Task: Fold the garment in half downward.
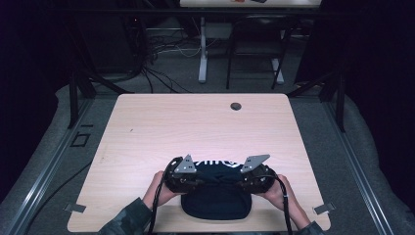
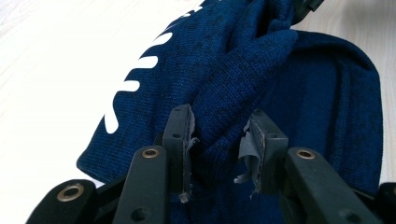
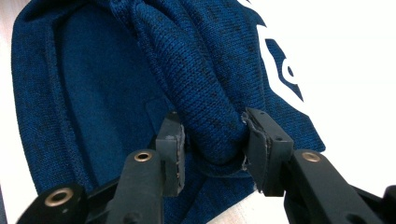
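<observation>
A dark blue knitted hat (image 1: 216, 196) with white lettering lies at the near edge of the table, between both hands. My left gripper (image 1: 188, 177) is shut on a bunched fold of the hat's left side; in the left gripper view the knit (image 2: 224, 112) is squeezed between the two worn pads. My right gripper (image 1: 250, 177) is shut on a fold at the hat's right side, and the knit (image 3: 210, 126) bulges between its pads. The fabric between the two grippers is lifted a little off the table.
The light wood table (image 1: 195, 127) stretches away beyond the hat, with a round cable hole (image 1: 236, 106) near its far edge. Black frame posts stand at both far corners. Cables and another table's legs lie on the floor behind.
</observation>
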Motion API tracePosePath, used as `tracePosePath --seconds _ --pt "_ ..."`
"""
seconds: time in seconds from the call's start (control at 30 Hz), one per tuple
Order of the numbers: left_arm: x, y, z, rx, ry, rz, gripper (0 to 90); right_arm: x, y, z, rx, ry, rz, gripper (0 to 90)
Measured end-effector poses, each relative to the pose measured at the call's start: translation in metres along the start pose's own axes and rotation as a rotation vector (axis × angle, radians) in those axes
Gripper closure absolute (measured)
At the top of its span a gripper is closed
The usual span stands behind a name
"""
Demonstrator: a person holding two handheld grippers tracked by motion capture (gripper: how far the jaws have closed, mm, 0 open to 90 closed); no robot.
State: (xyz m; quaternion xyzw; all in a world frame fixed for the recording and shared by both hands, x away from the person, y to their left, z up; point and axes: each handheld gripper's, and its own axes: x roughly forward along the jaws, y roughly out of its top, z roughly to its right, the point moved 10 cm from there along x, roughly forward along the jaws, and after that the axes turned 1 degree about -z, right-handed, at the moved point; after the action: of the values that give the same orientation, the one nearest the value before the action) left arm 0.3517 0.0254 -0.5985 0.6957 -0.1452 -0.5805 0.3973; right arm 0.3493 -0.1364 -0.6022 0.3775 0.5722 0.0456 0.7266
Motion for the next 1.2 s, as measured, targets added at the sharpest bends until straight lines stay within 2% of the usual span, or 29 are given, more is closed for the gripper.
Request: tracePosePath --seconds 0.13,0.57,0.97,1.0,1.07,1.2 --pt "0.002 -0.004 0.002 0.002 -0.001 -0.01 64.7 0.001 -0.002 -0.002 -0.001 0.001 -0.004 60.1" --pt "0.008 -0.015 0.008 -0.029 -0.008 -0.009 64.7 0.008 -0.008 -0.009 -0.002 0.018 -0.024 60.2" --pt "0.012 -0.025 0.011 -0.014 0.002 -0.036 64.5 0.013 -0.016 -0.014 -0.011 0.022 -0.049 60.2" --pt "0.012 -0.026 0.012 -0.013 0.003 -0.039 64.6 0.015 -0.015 -0.016 0.002 0.026 -0.037 60.2" --pt "0.013 -0.028 0.013 -0.017 0.004 -0.04 64.6 0.016 -0.017 -0.016 -0.009 0.026 -0.051 60.3" --pt "0.017 -0.033 0.014 -0.032 -0.001 -0.036 64.6 0.019 -0.019 -0.018 0.005 0.018 -0.035 60.3"
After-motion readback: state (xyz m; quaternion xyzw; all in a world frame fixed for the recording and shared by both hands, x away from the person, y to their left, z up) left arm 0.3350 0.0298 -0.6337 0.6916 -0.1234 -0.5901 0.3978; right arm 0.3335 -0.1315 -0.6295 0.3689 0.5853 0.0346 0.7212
